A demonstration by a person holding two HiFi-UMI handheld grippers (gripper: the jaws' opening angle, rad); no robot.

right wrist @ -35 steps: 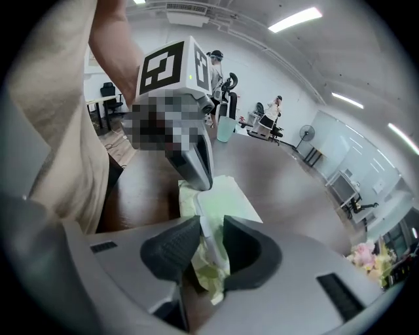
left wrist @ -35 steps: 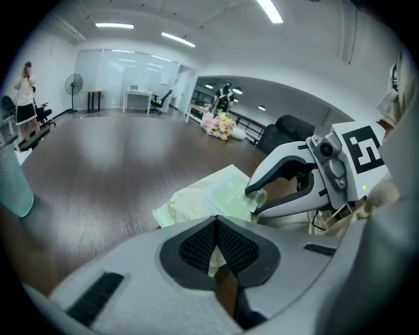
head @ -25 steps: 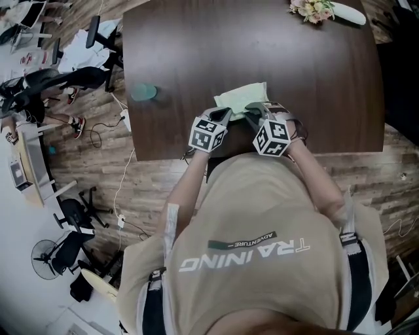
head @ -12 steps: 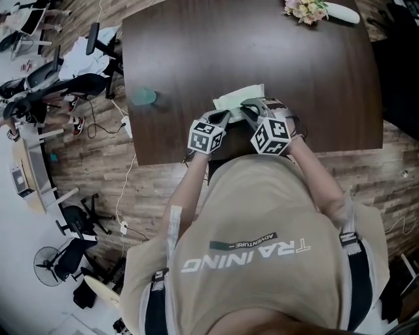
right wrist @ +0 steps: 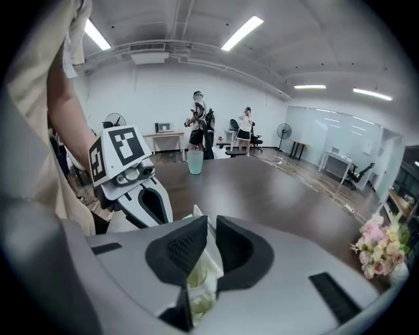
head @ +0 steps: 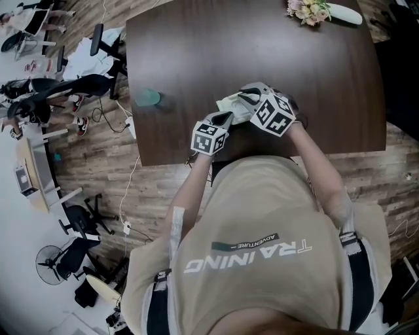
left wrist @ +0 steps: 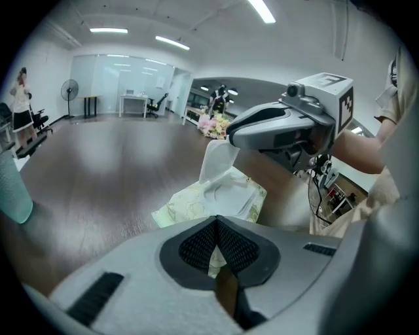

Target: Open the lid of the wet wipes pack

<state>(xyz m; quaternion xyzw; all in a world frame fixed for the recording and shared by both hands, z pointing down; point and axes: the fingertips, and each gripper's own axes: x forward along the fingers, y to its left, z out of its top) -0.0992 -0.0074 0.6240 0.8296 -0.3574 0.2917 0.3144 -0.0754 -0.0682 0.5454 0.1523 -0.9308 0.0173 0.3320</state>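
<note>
the wet wipes pack (head: 230, 105) lies flat near the close edge of the dark brown surface (head: 262, 46), right in front of the person; it is a soft, pale green pack with a leafy print

the left gripper (head: 224, 118) comes at it from the near side, pointing down at a slant. its fingers are closed tight on the near edge of the pack, and a bit of the pale wrapper shows in the small gap under the pinched tips

the right gripper (head: 247, 97) is over the right part of the pack, a little higher than the left one. its fingers have just been closing and are clamped on the white lid (left wrist: 219, 160), a thin flap caught between the two dark pads. seen from the left gripper view, the lid stands up off the top of the pack, rising from the far side of it, and the oval hollow it covered lies bare underneath. the two grippers sit close beside each other without touching

a teal cup (head: 147, 98) stands on the surface well off to the left of the pack, and a bunch of pink and cream flowers (head: 309, 9) lies at the far edge, well apart from everything else. beyond the surface, in the right gripper view, a couple of people (right wrist: 200, 124) stand in the open room
</note>
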